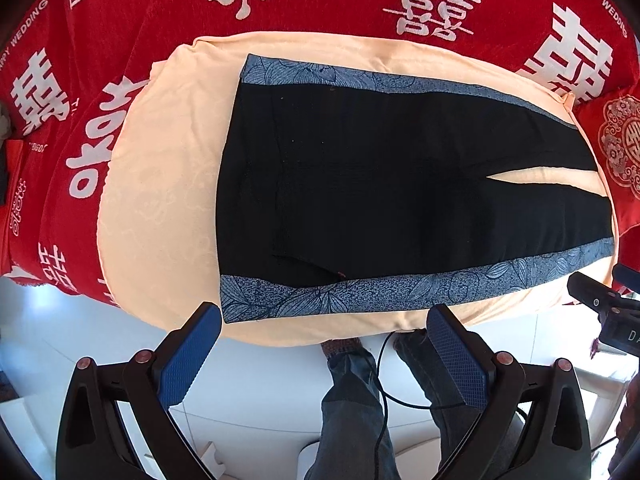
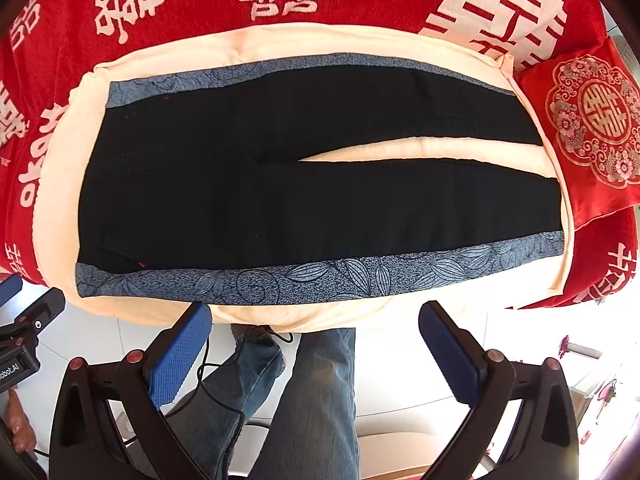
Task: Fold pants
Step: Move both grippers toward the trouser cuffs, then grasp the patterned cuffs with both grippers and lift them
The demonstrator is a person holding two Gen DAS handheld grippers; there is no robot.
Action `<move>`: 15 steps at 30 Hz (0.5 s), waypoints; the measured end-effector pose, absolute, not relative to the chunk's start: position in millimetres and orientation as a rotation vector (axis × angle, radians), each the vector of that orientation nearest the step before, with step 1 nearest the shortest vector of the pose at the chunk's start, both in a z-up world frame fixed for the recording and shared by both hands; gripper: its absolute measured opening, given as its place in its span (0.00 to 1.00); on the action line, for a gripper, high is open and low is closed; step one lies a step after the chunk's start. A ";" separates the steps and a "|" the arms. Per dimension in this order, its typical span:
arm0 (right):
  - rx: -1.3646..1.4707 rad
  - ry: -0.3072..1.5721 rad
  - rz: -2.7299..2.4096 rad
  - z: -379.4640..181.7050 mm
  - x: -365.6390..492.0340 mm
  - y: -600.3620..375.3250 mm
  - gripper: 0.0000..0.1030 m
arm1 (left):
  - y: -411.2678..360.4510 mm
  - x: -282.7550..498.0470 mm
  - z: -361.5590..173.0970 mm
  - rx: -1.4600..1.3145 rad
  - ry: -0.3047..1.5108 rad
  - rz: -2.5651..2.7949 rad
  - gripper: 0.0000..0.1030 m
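Pants [image 1: 400, 184] flat on cream cushion [image 1: 160, 208], waist left, legs right – spread ready for first fold. My left gripper [image 1: 324, 344] & right gripper [image 2: 316, 340] both wide open, empty, hovering off near edge.

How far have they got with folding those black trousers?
Barely started. Done: the black pants with blue floral side stripes lie flat and full length on the cream cushion, legs apart, no fold visible. In hand: nothing; the left gripper and right gripper both hang open at the near edge, apart from the cloth. Left: every fold, probably first bringing one leg over the other.
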State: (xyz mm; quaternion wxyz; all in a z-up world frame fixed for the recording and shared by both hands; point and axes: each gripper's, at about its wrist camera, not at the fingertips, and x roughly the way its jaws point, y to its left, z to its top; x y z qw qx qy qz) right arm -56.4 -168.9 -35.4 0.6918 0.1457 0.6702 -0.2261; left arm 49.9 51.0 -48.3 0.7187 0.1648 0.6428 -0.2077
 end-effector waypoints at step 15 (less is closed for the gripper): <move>0.284 1.534 -0.487 -108.2 -46.0 -200.2 1.00 | 28.3 62.4 -121.6 0.328 1.455 -0.398 1.00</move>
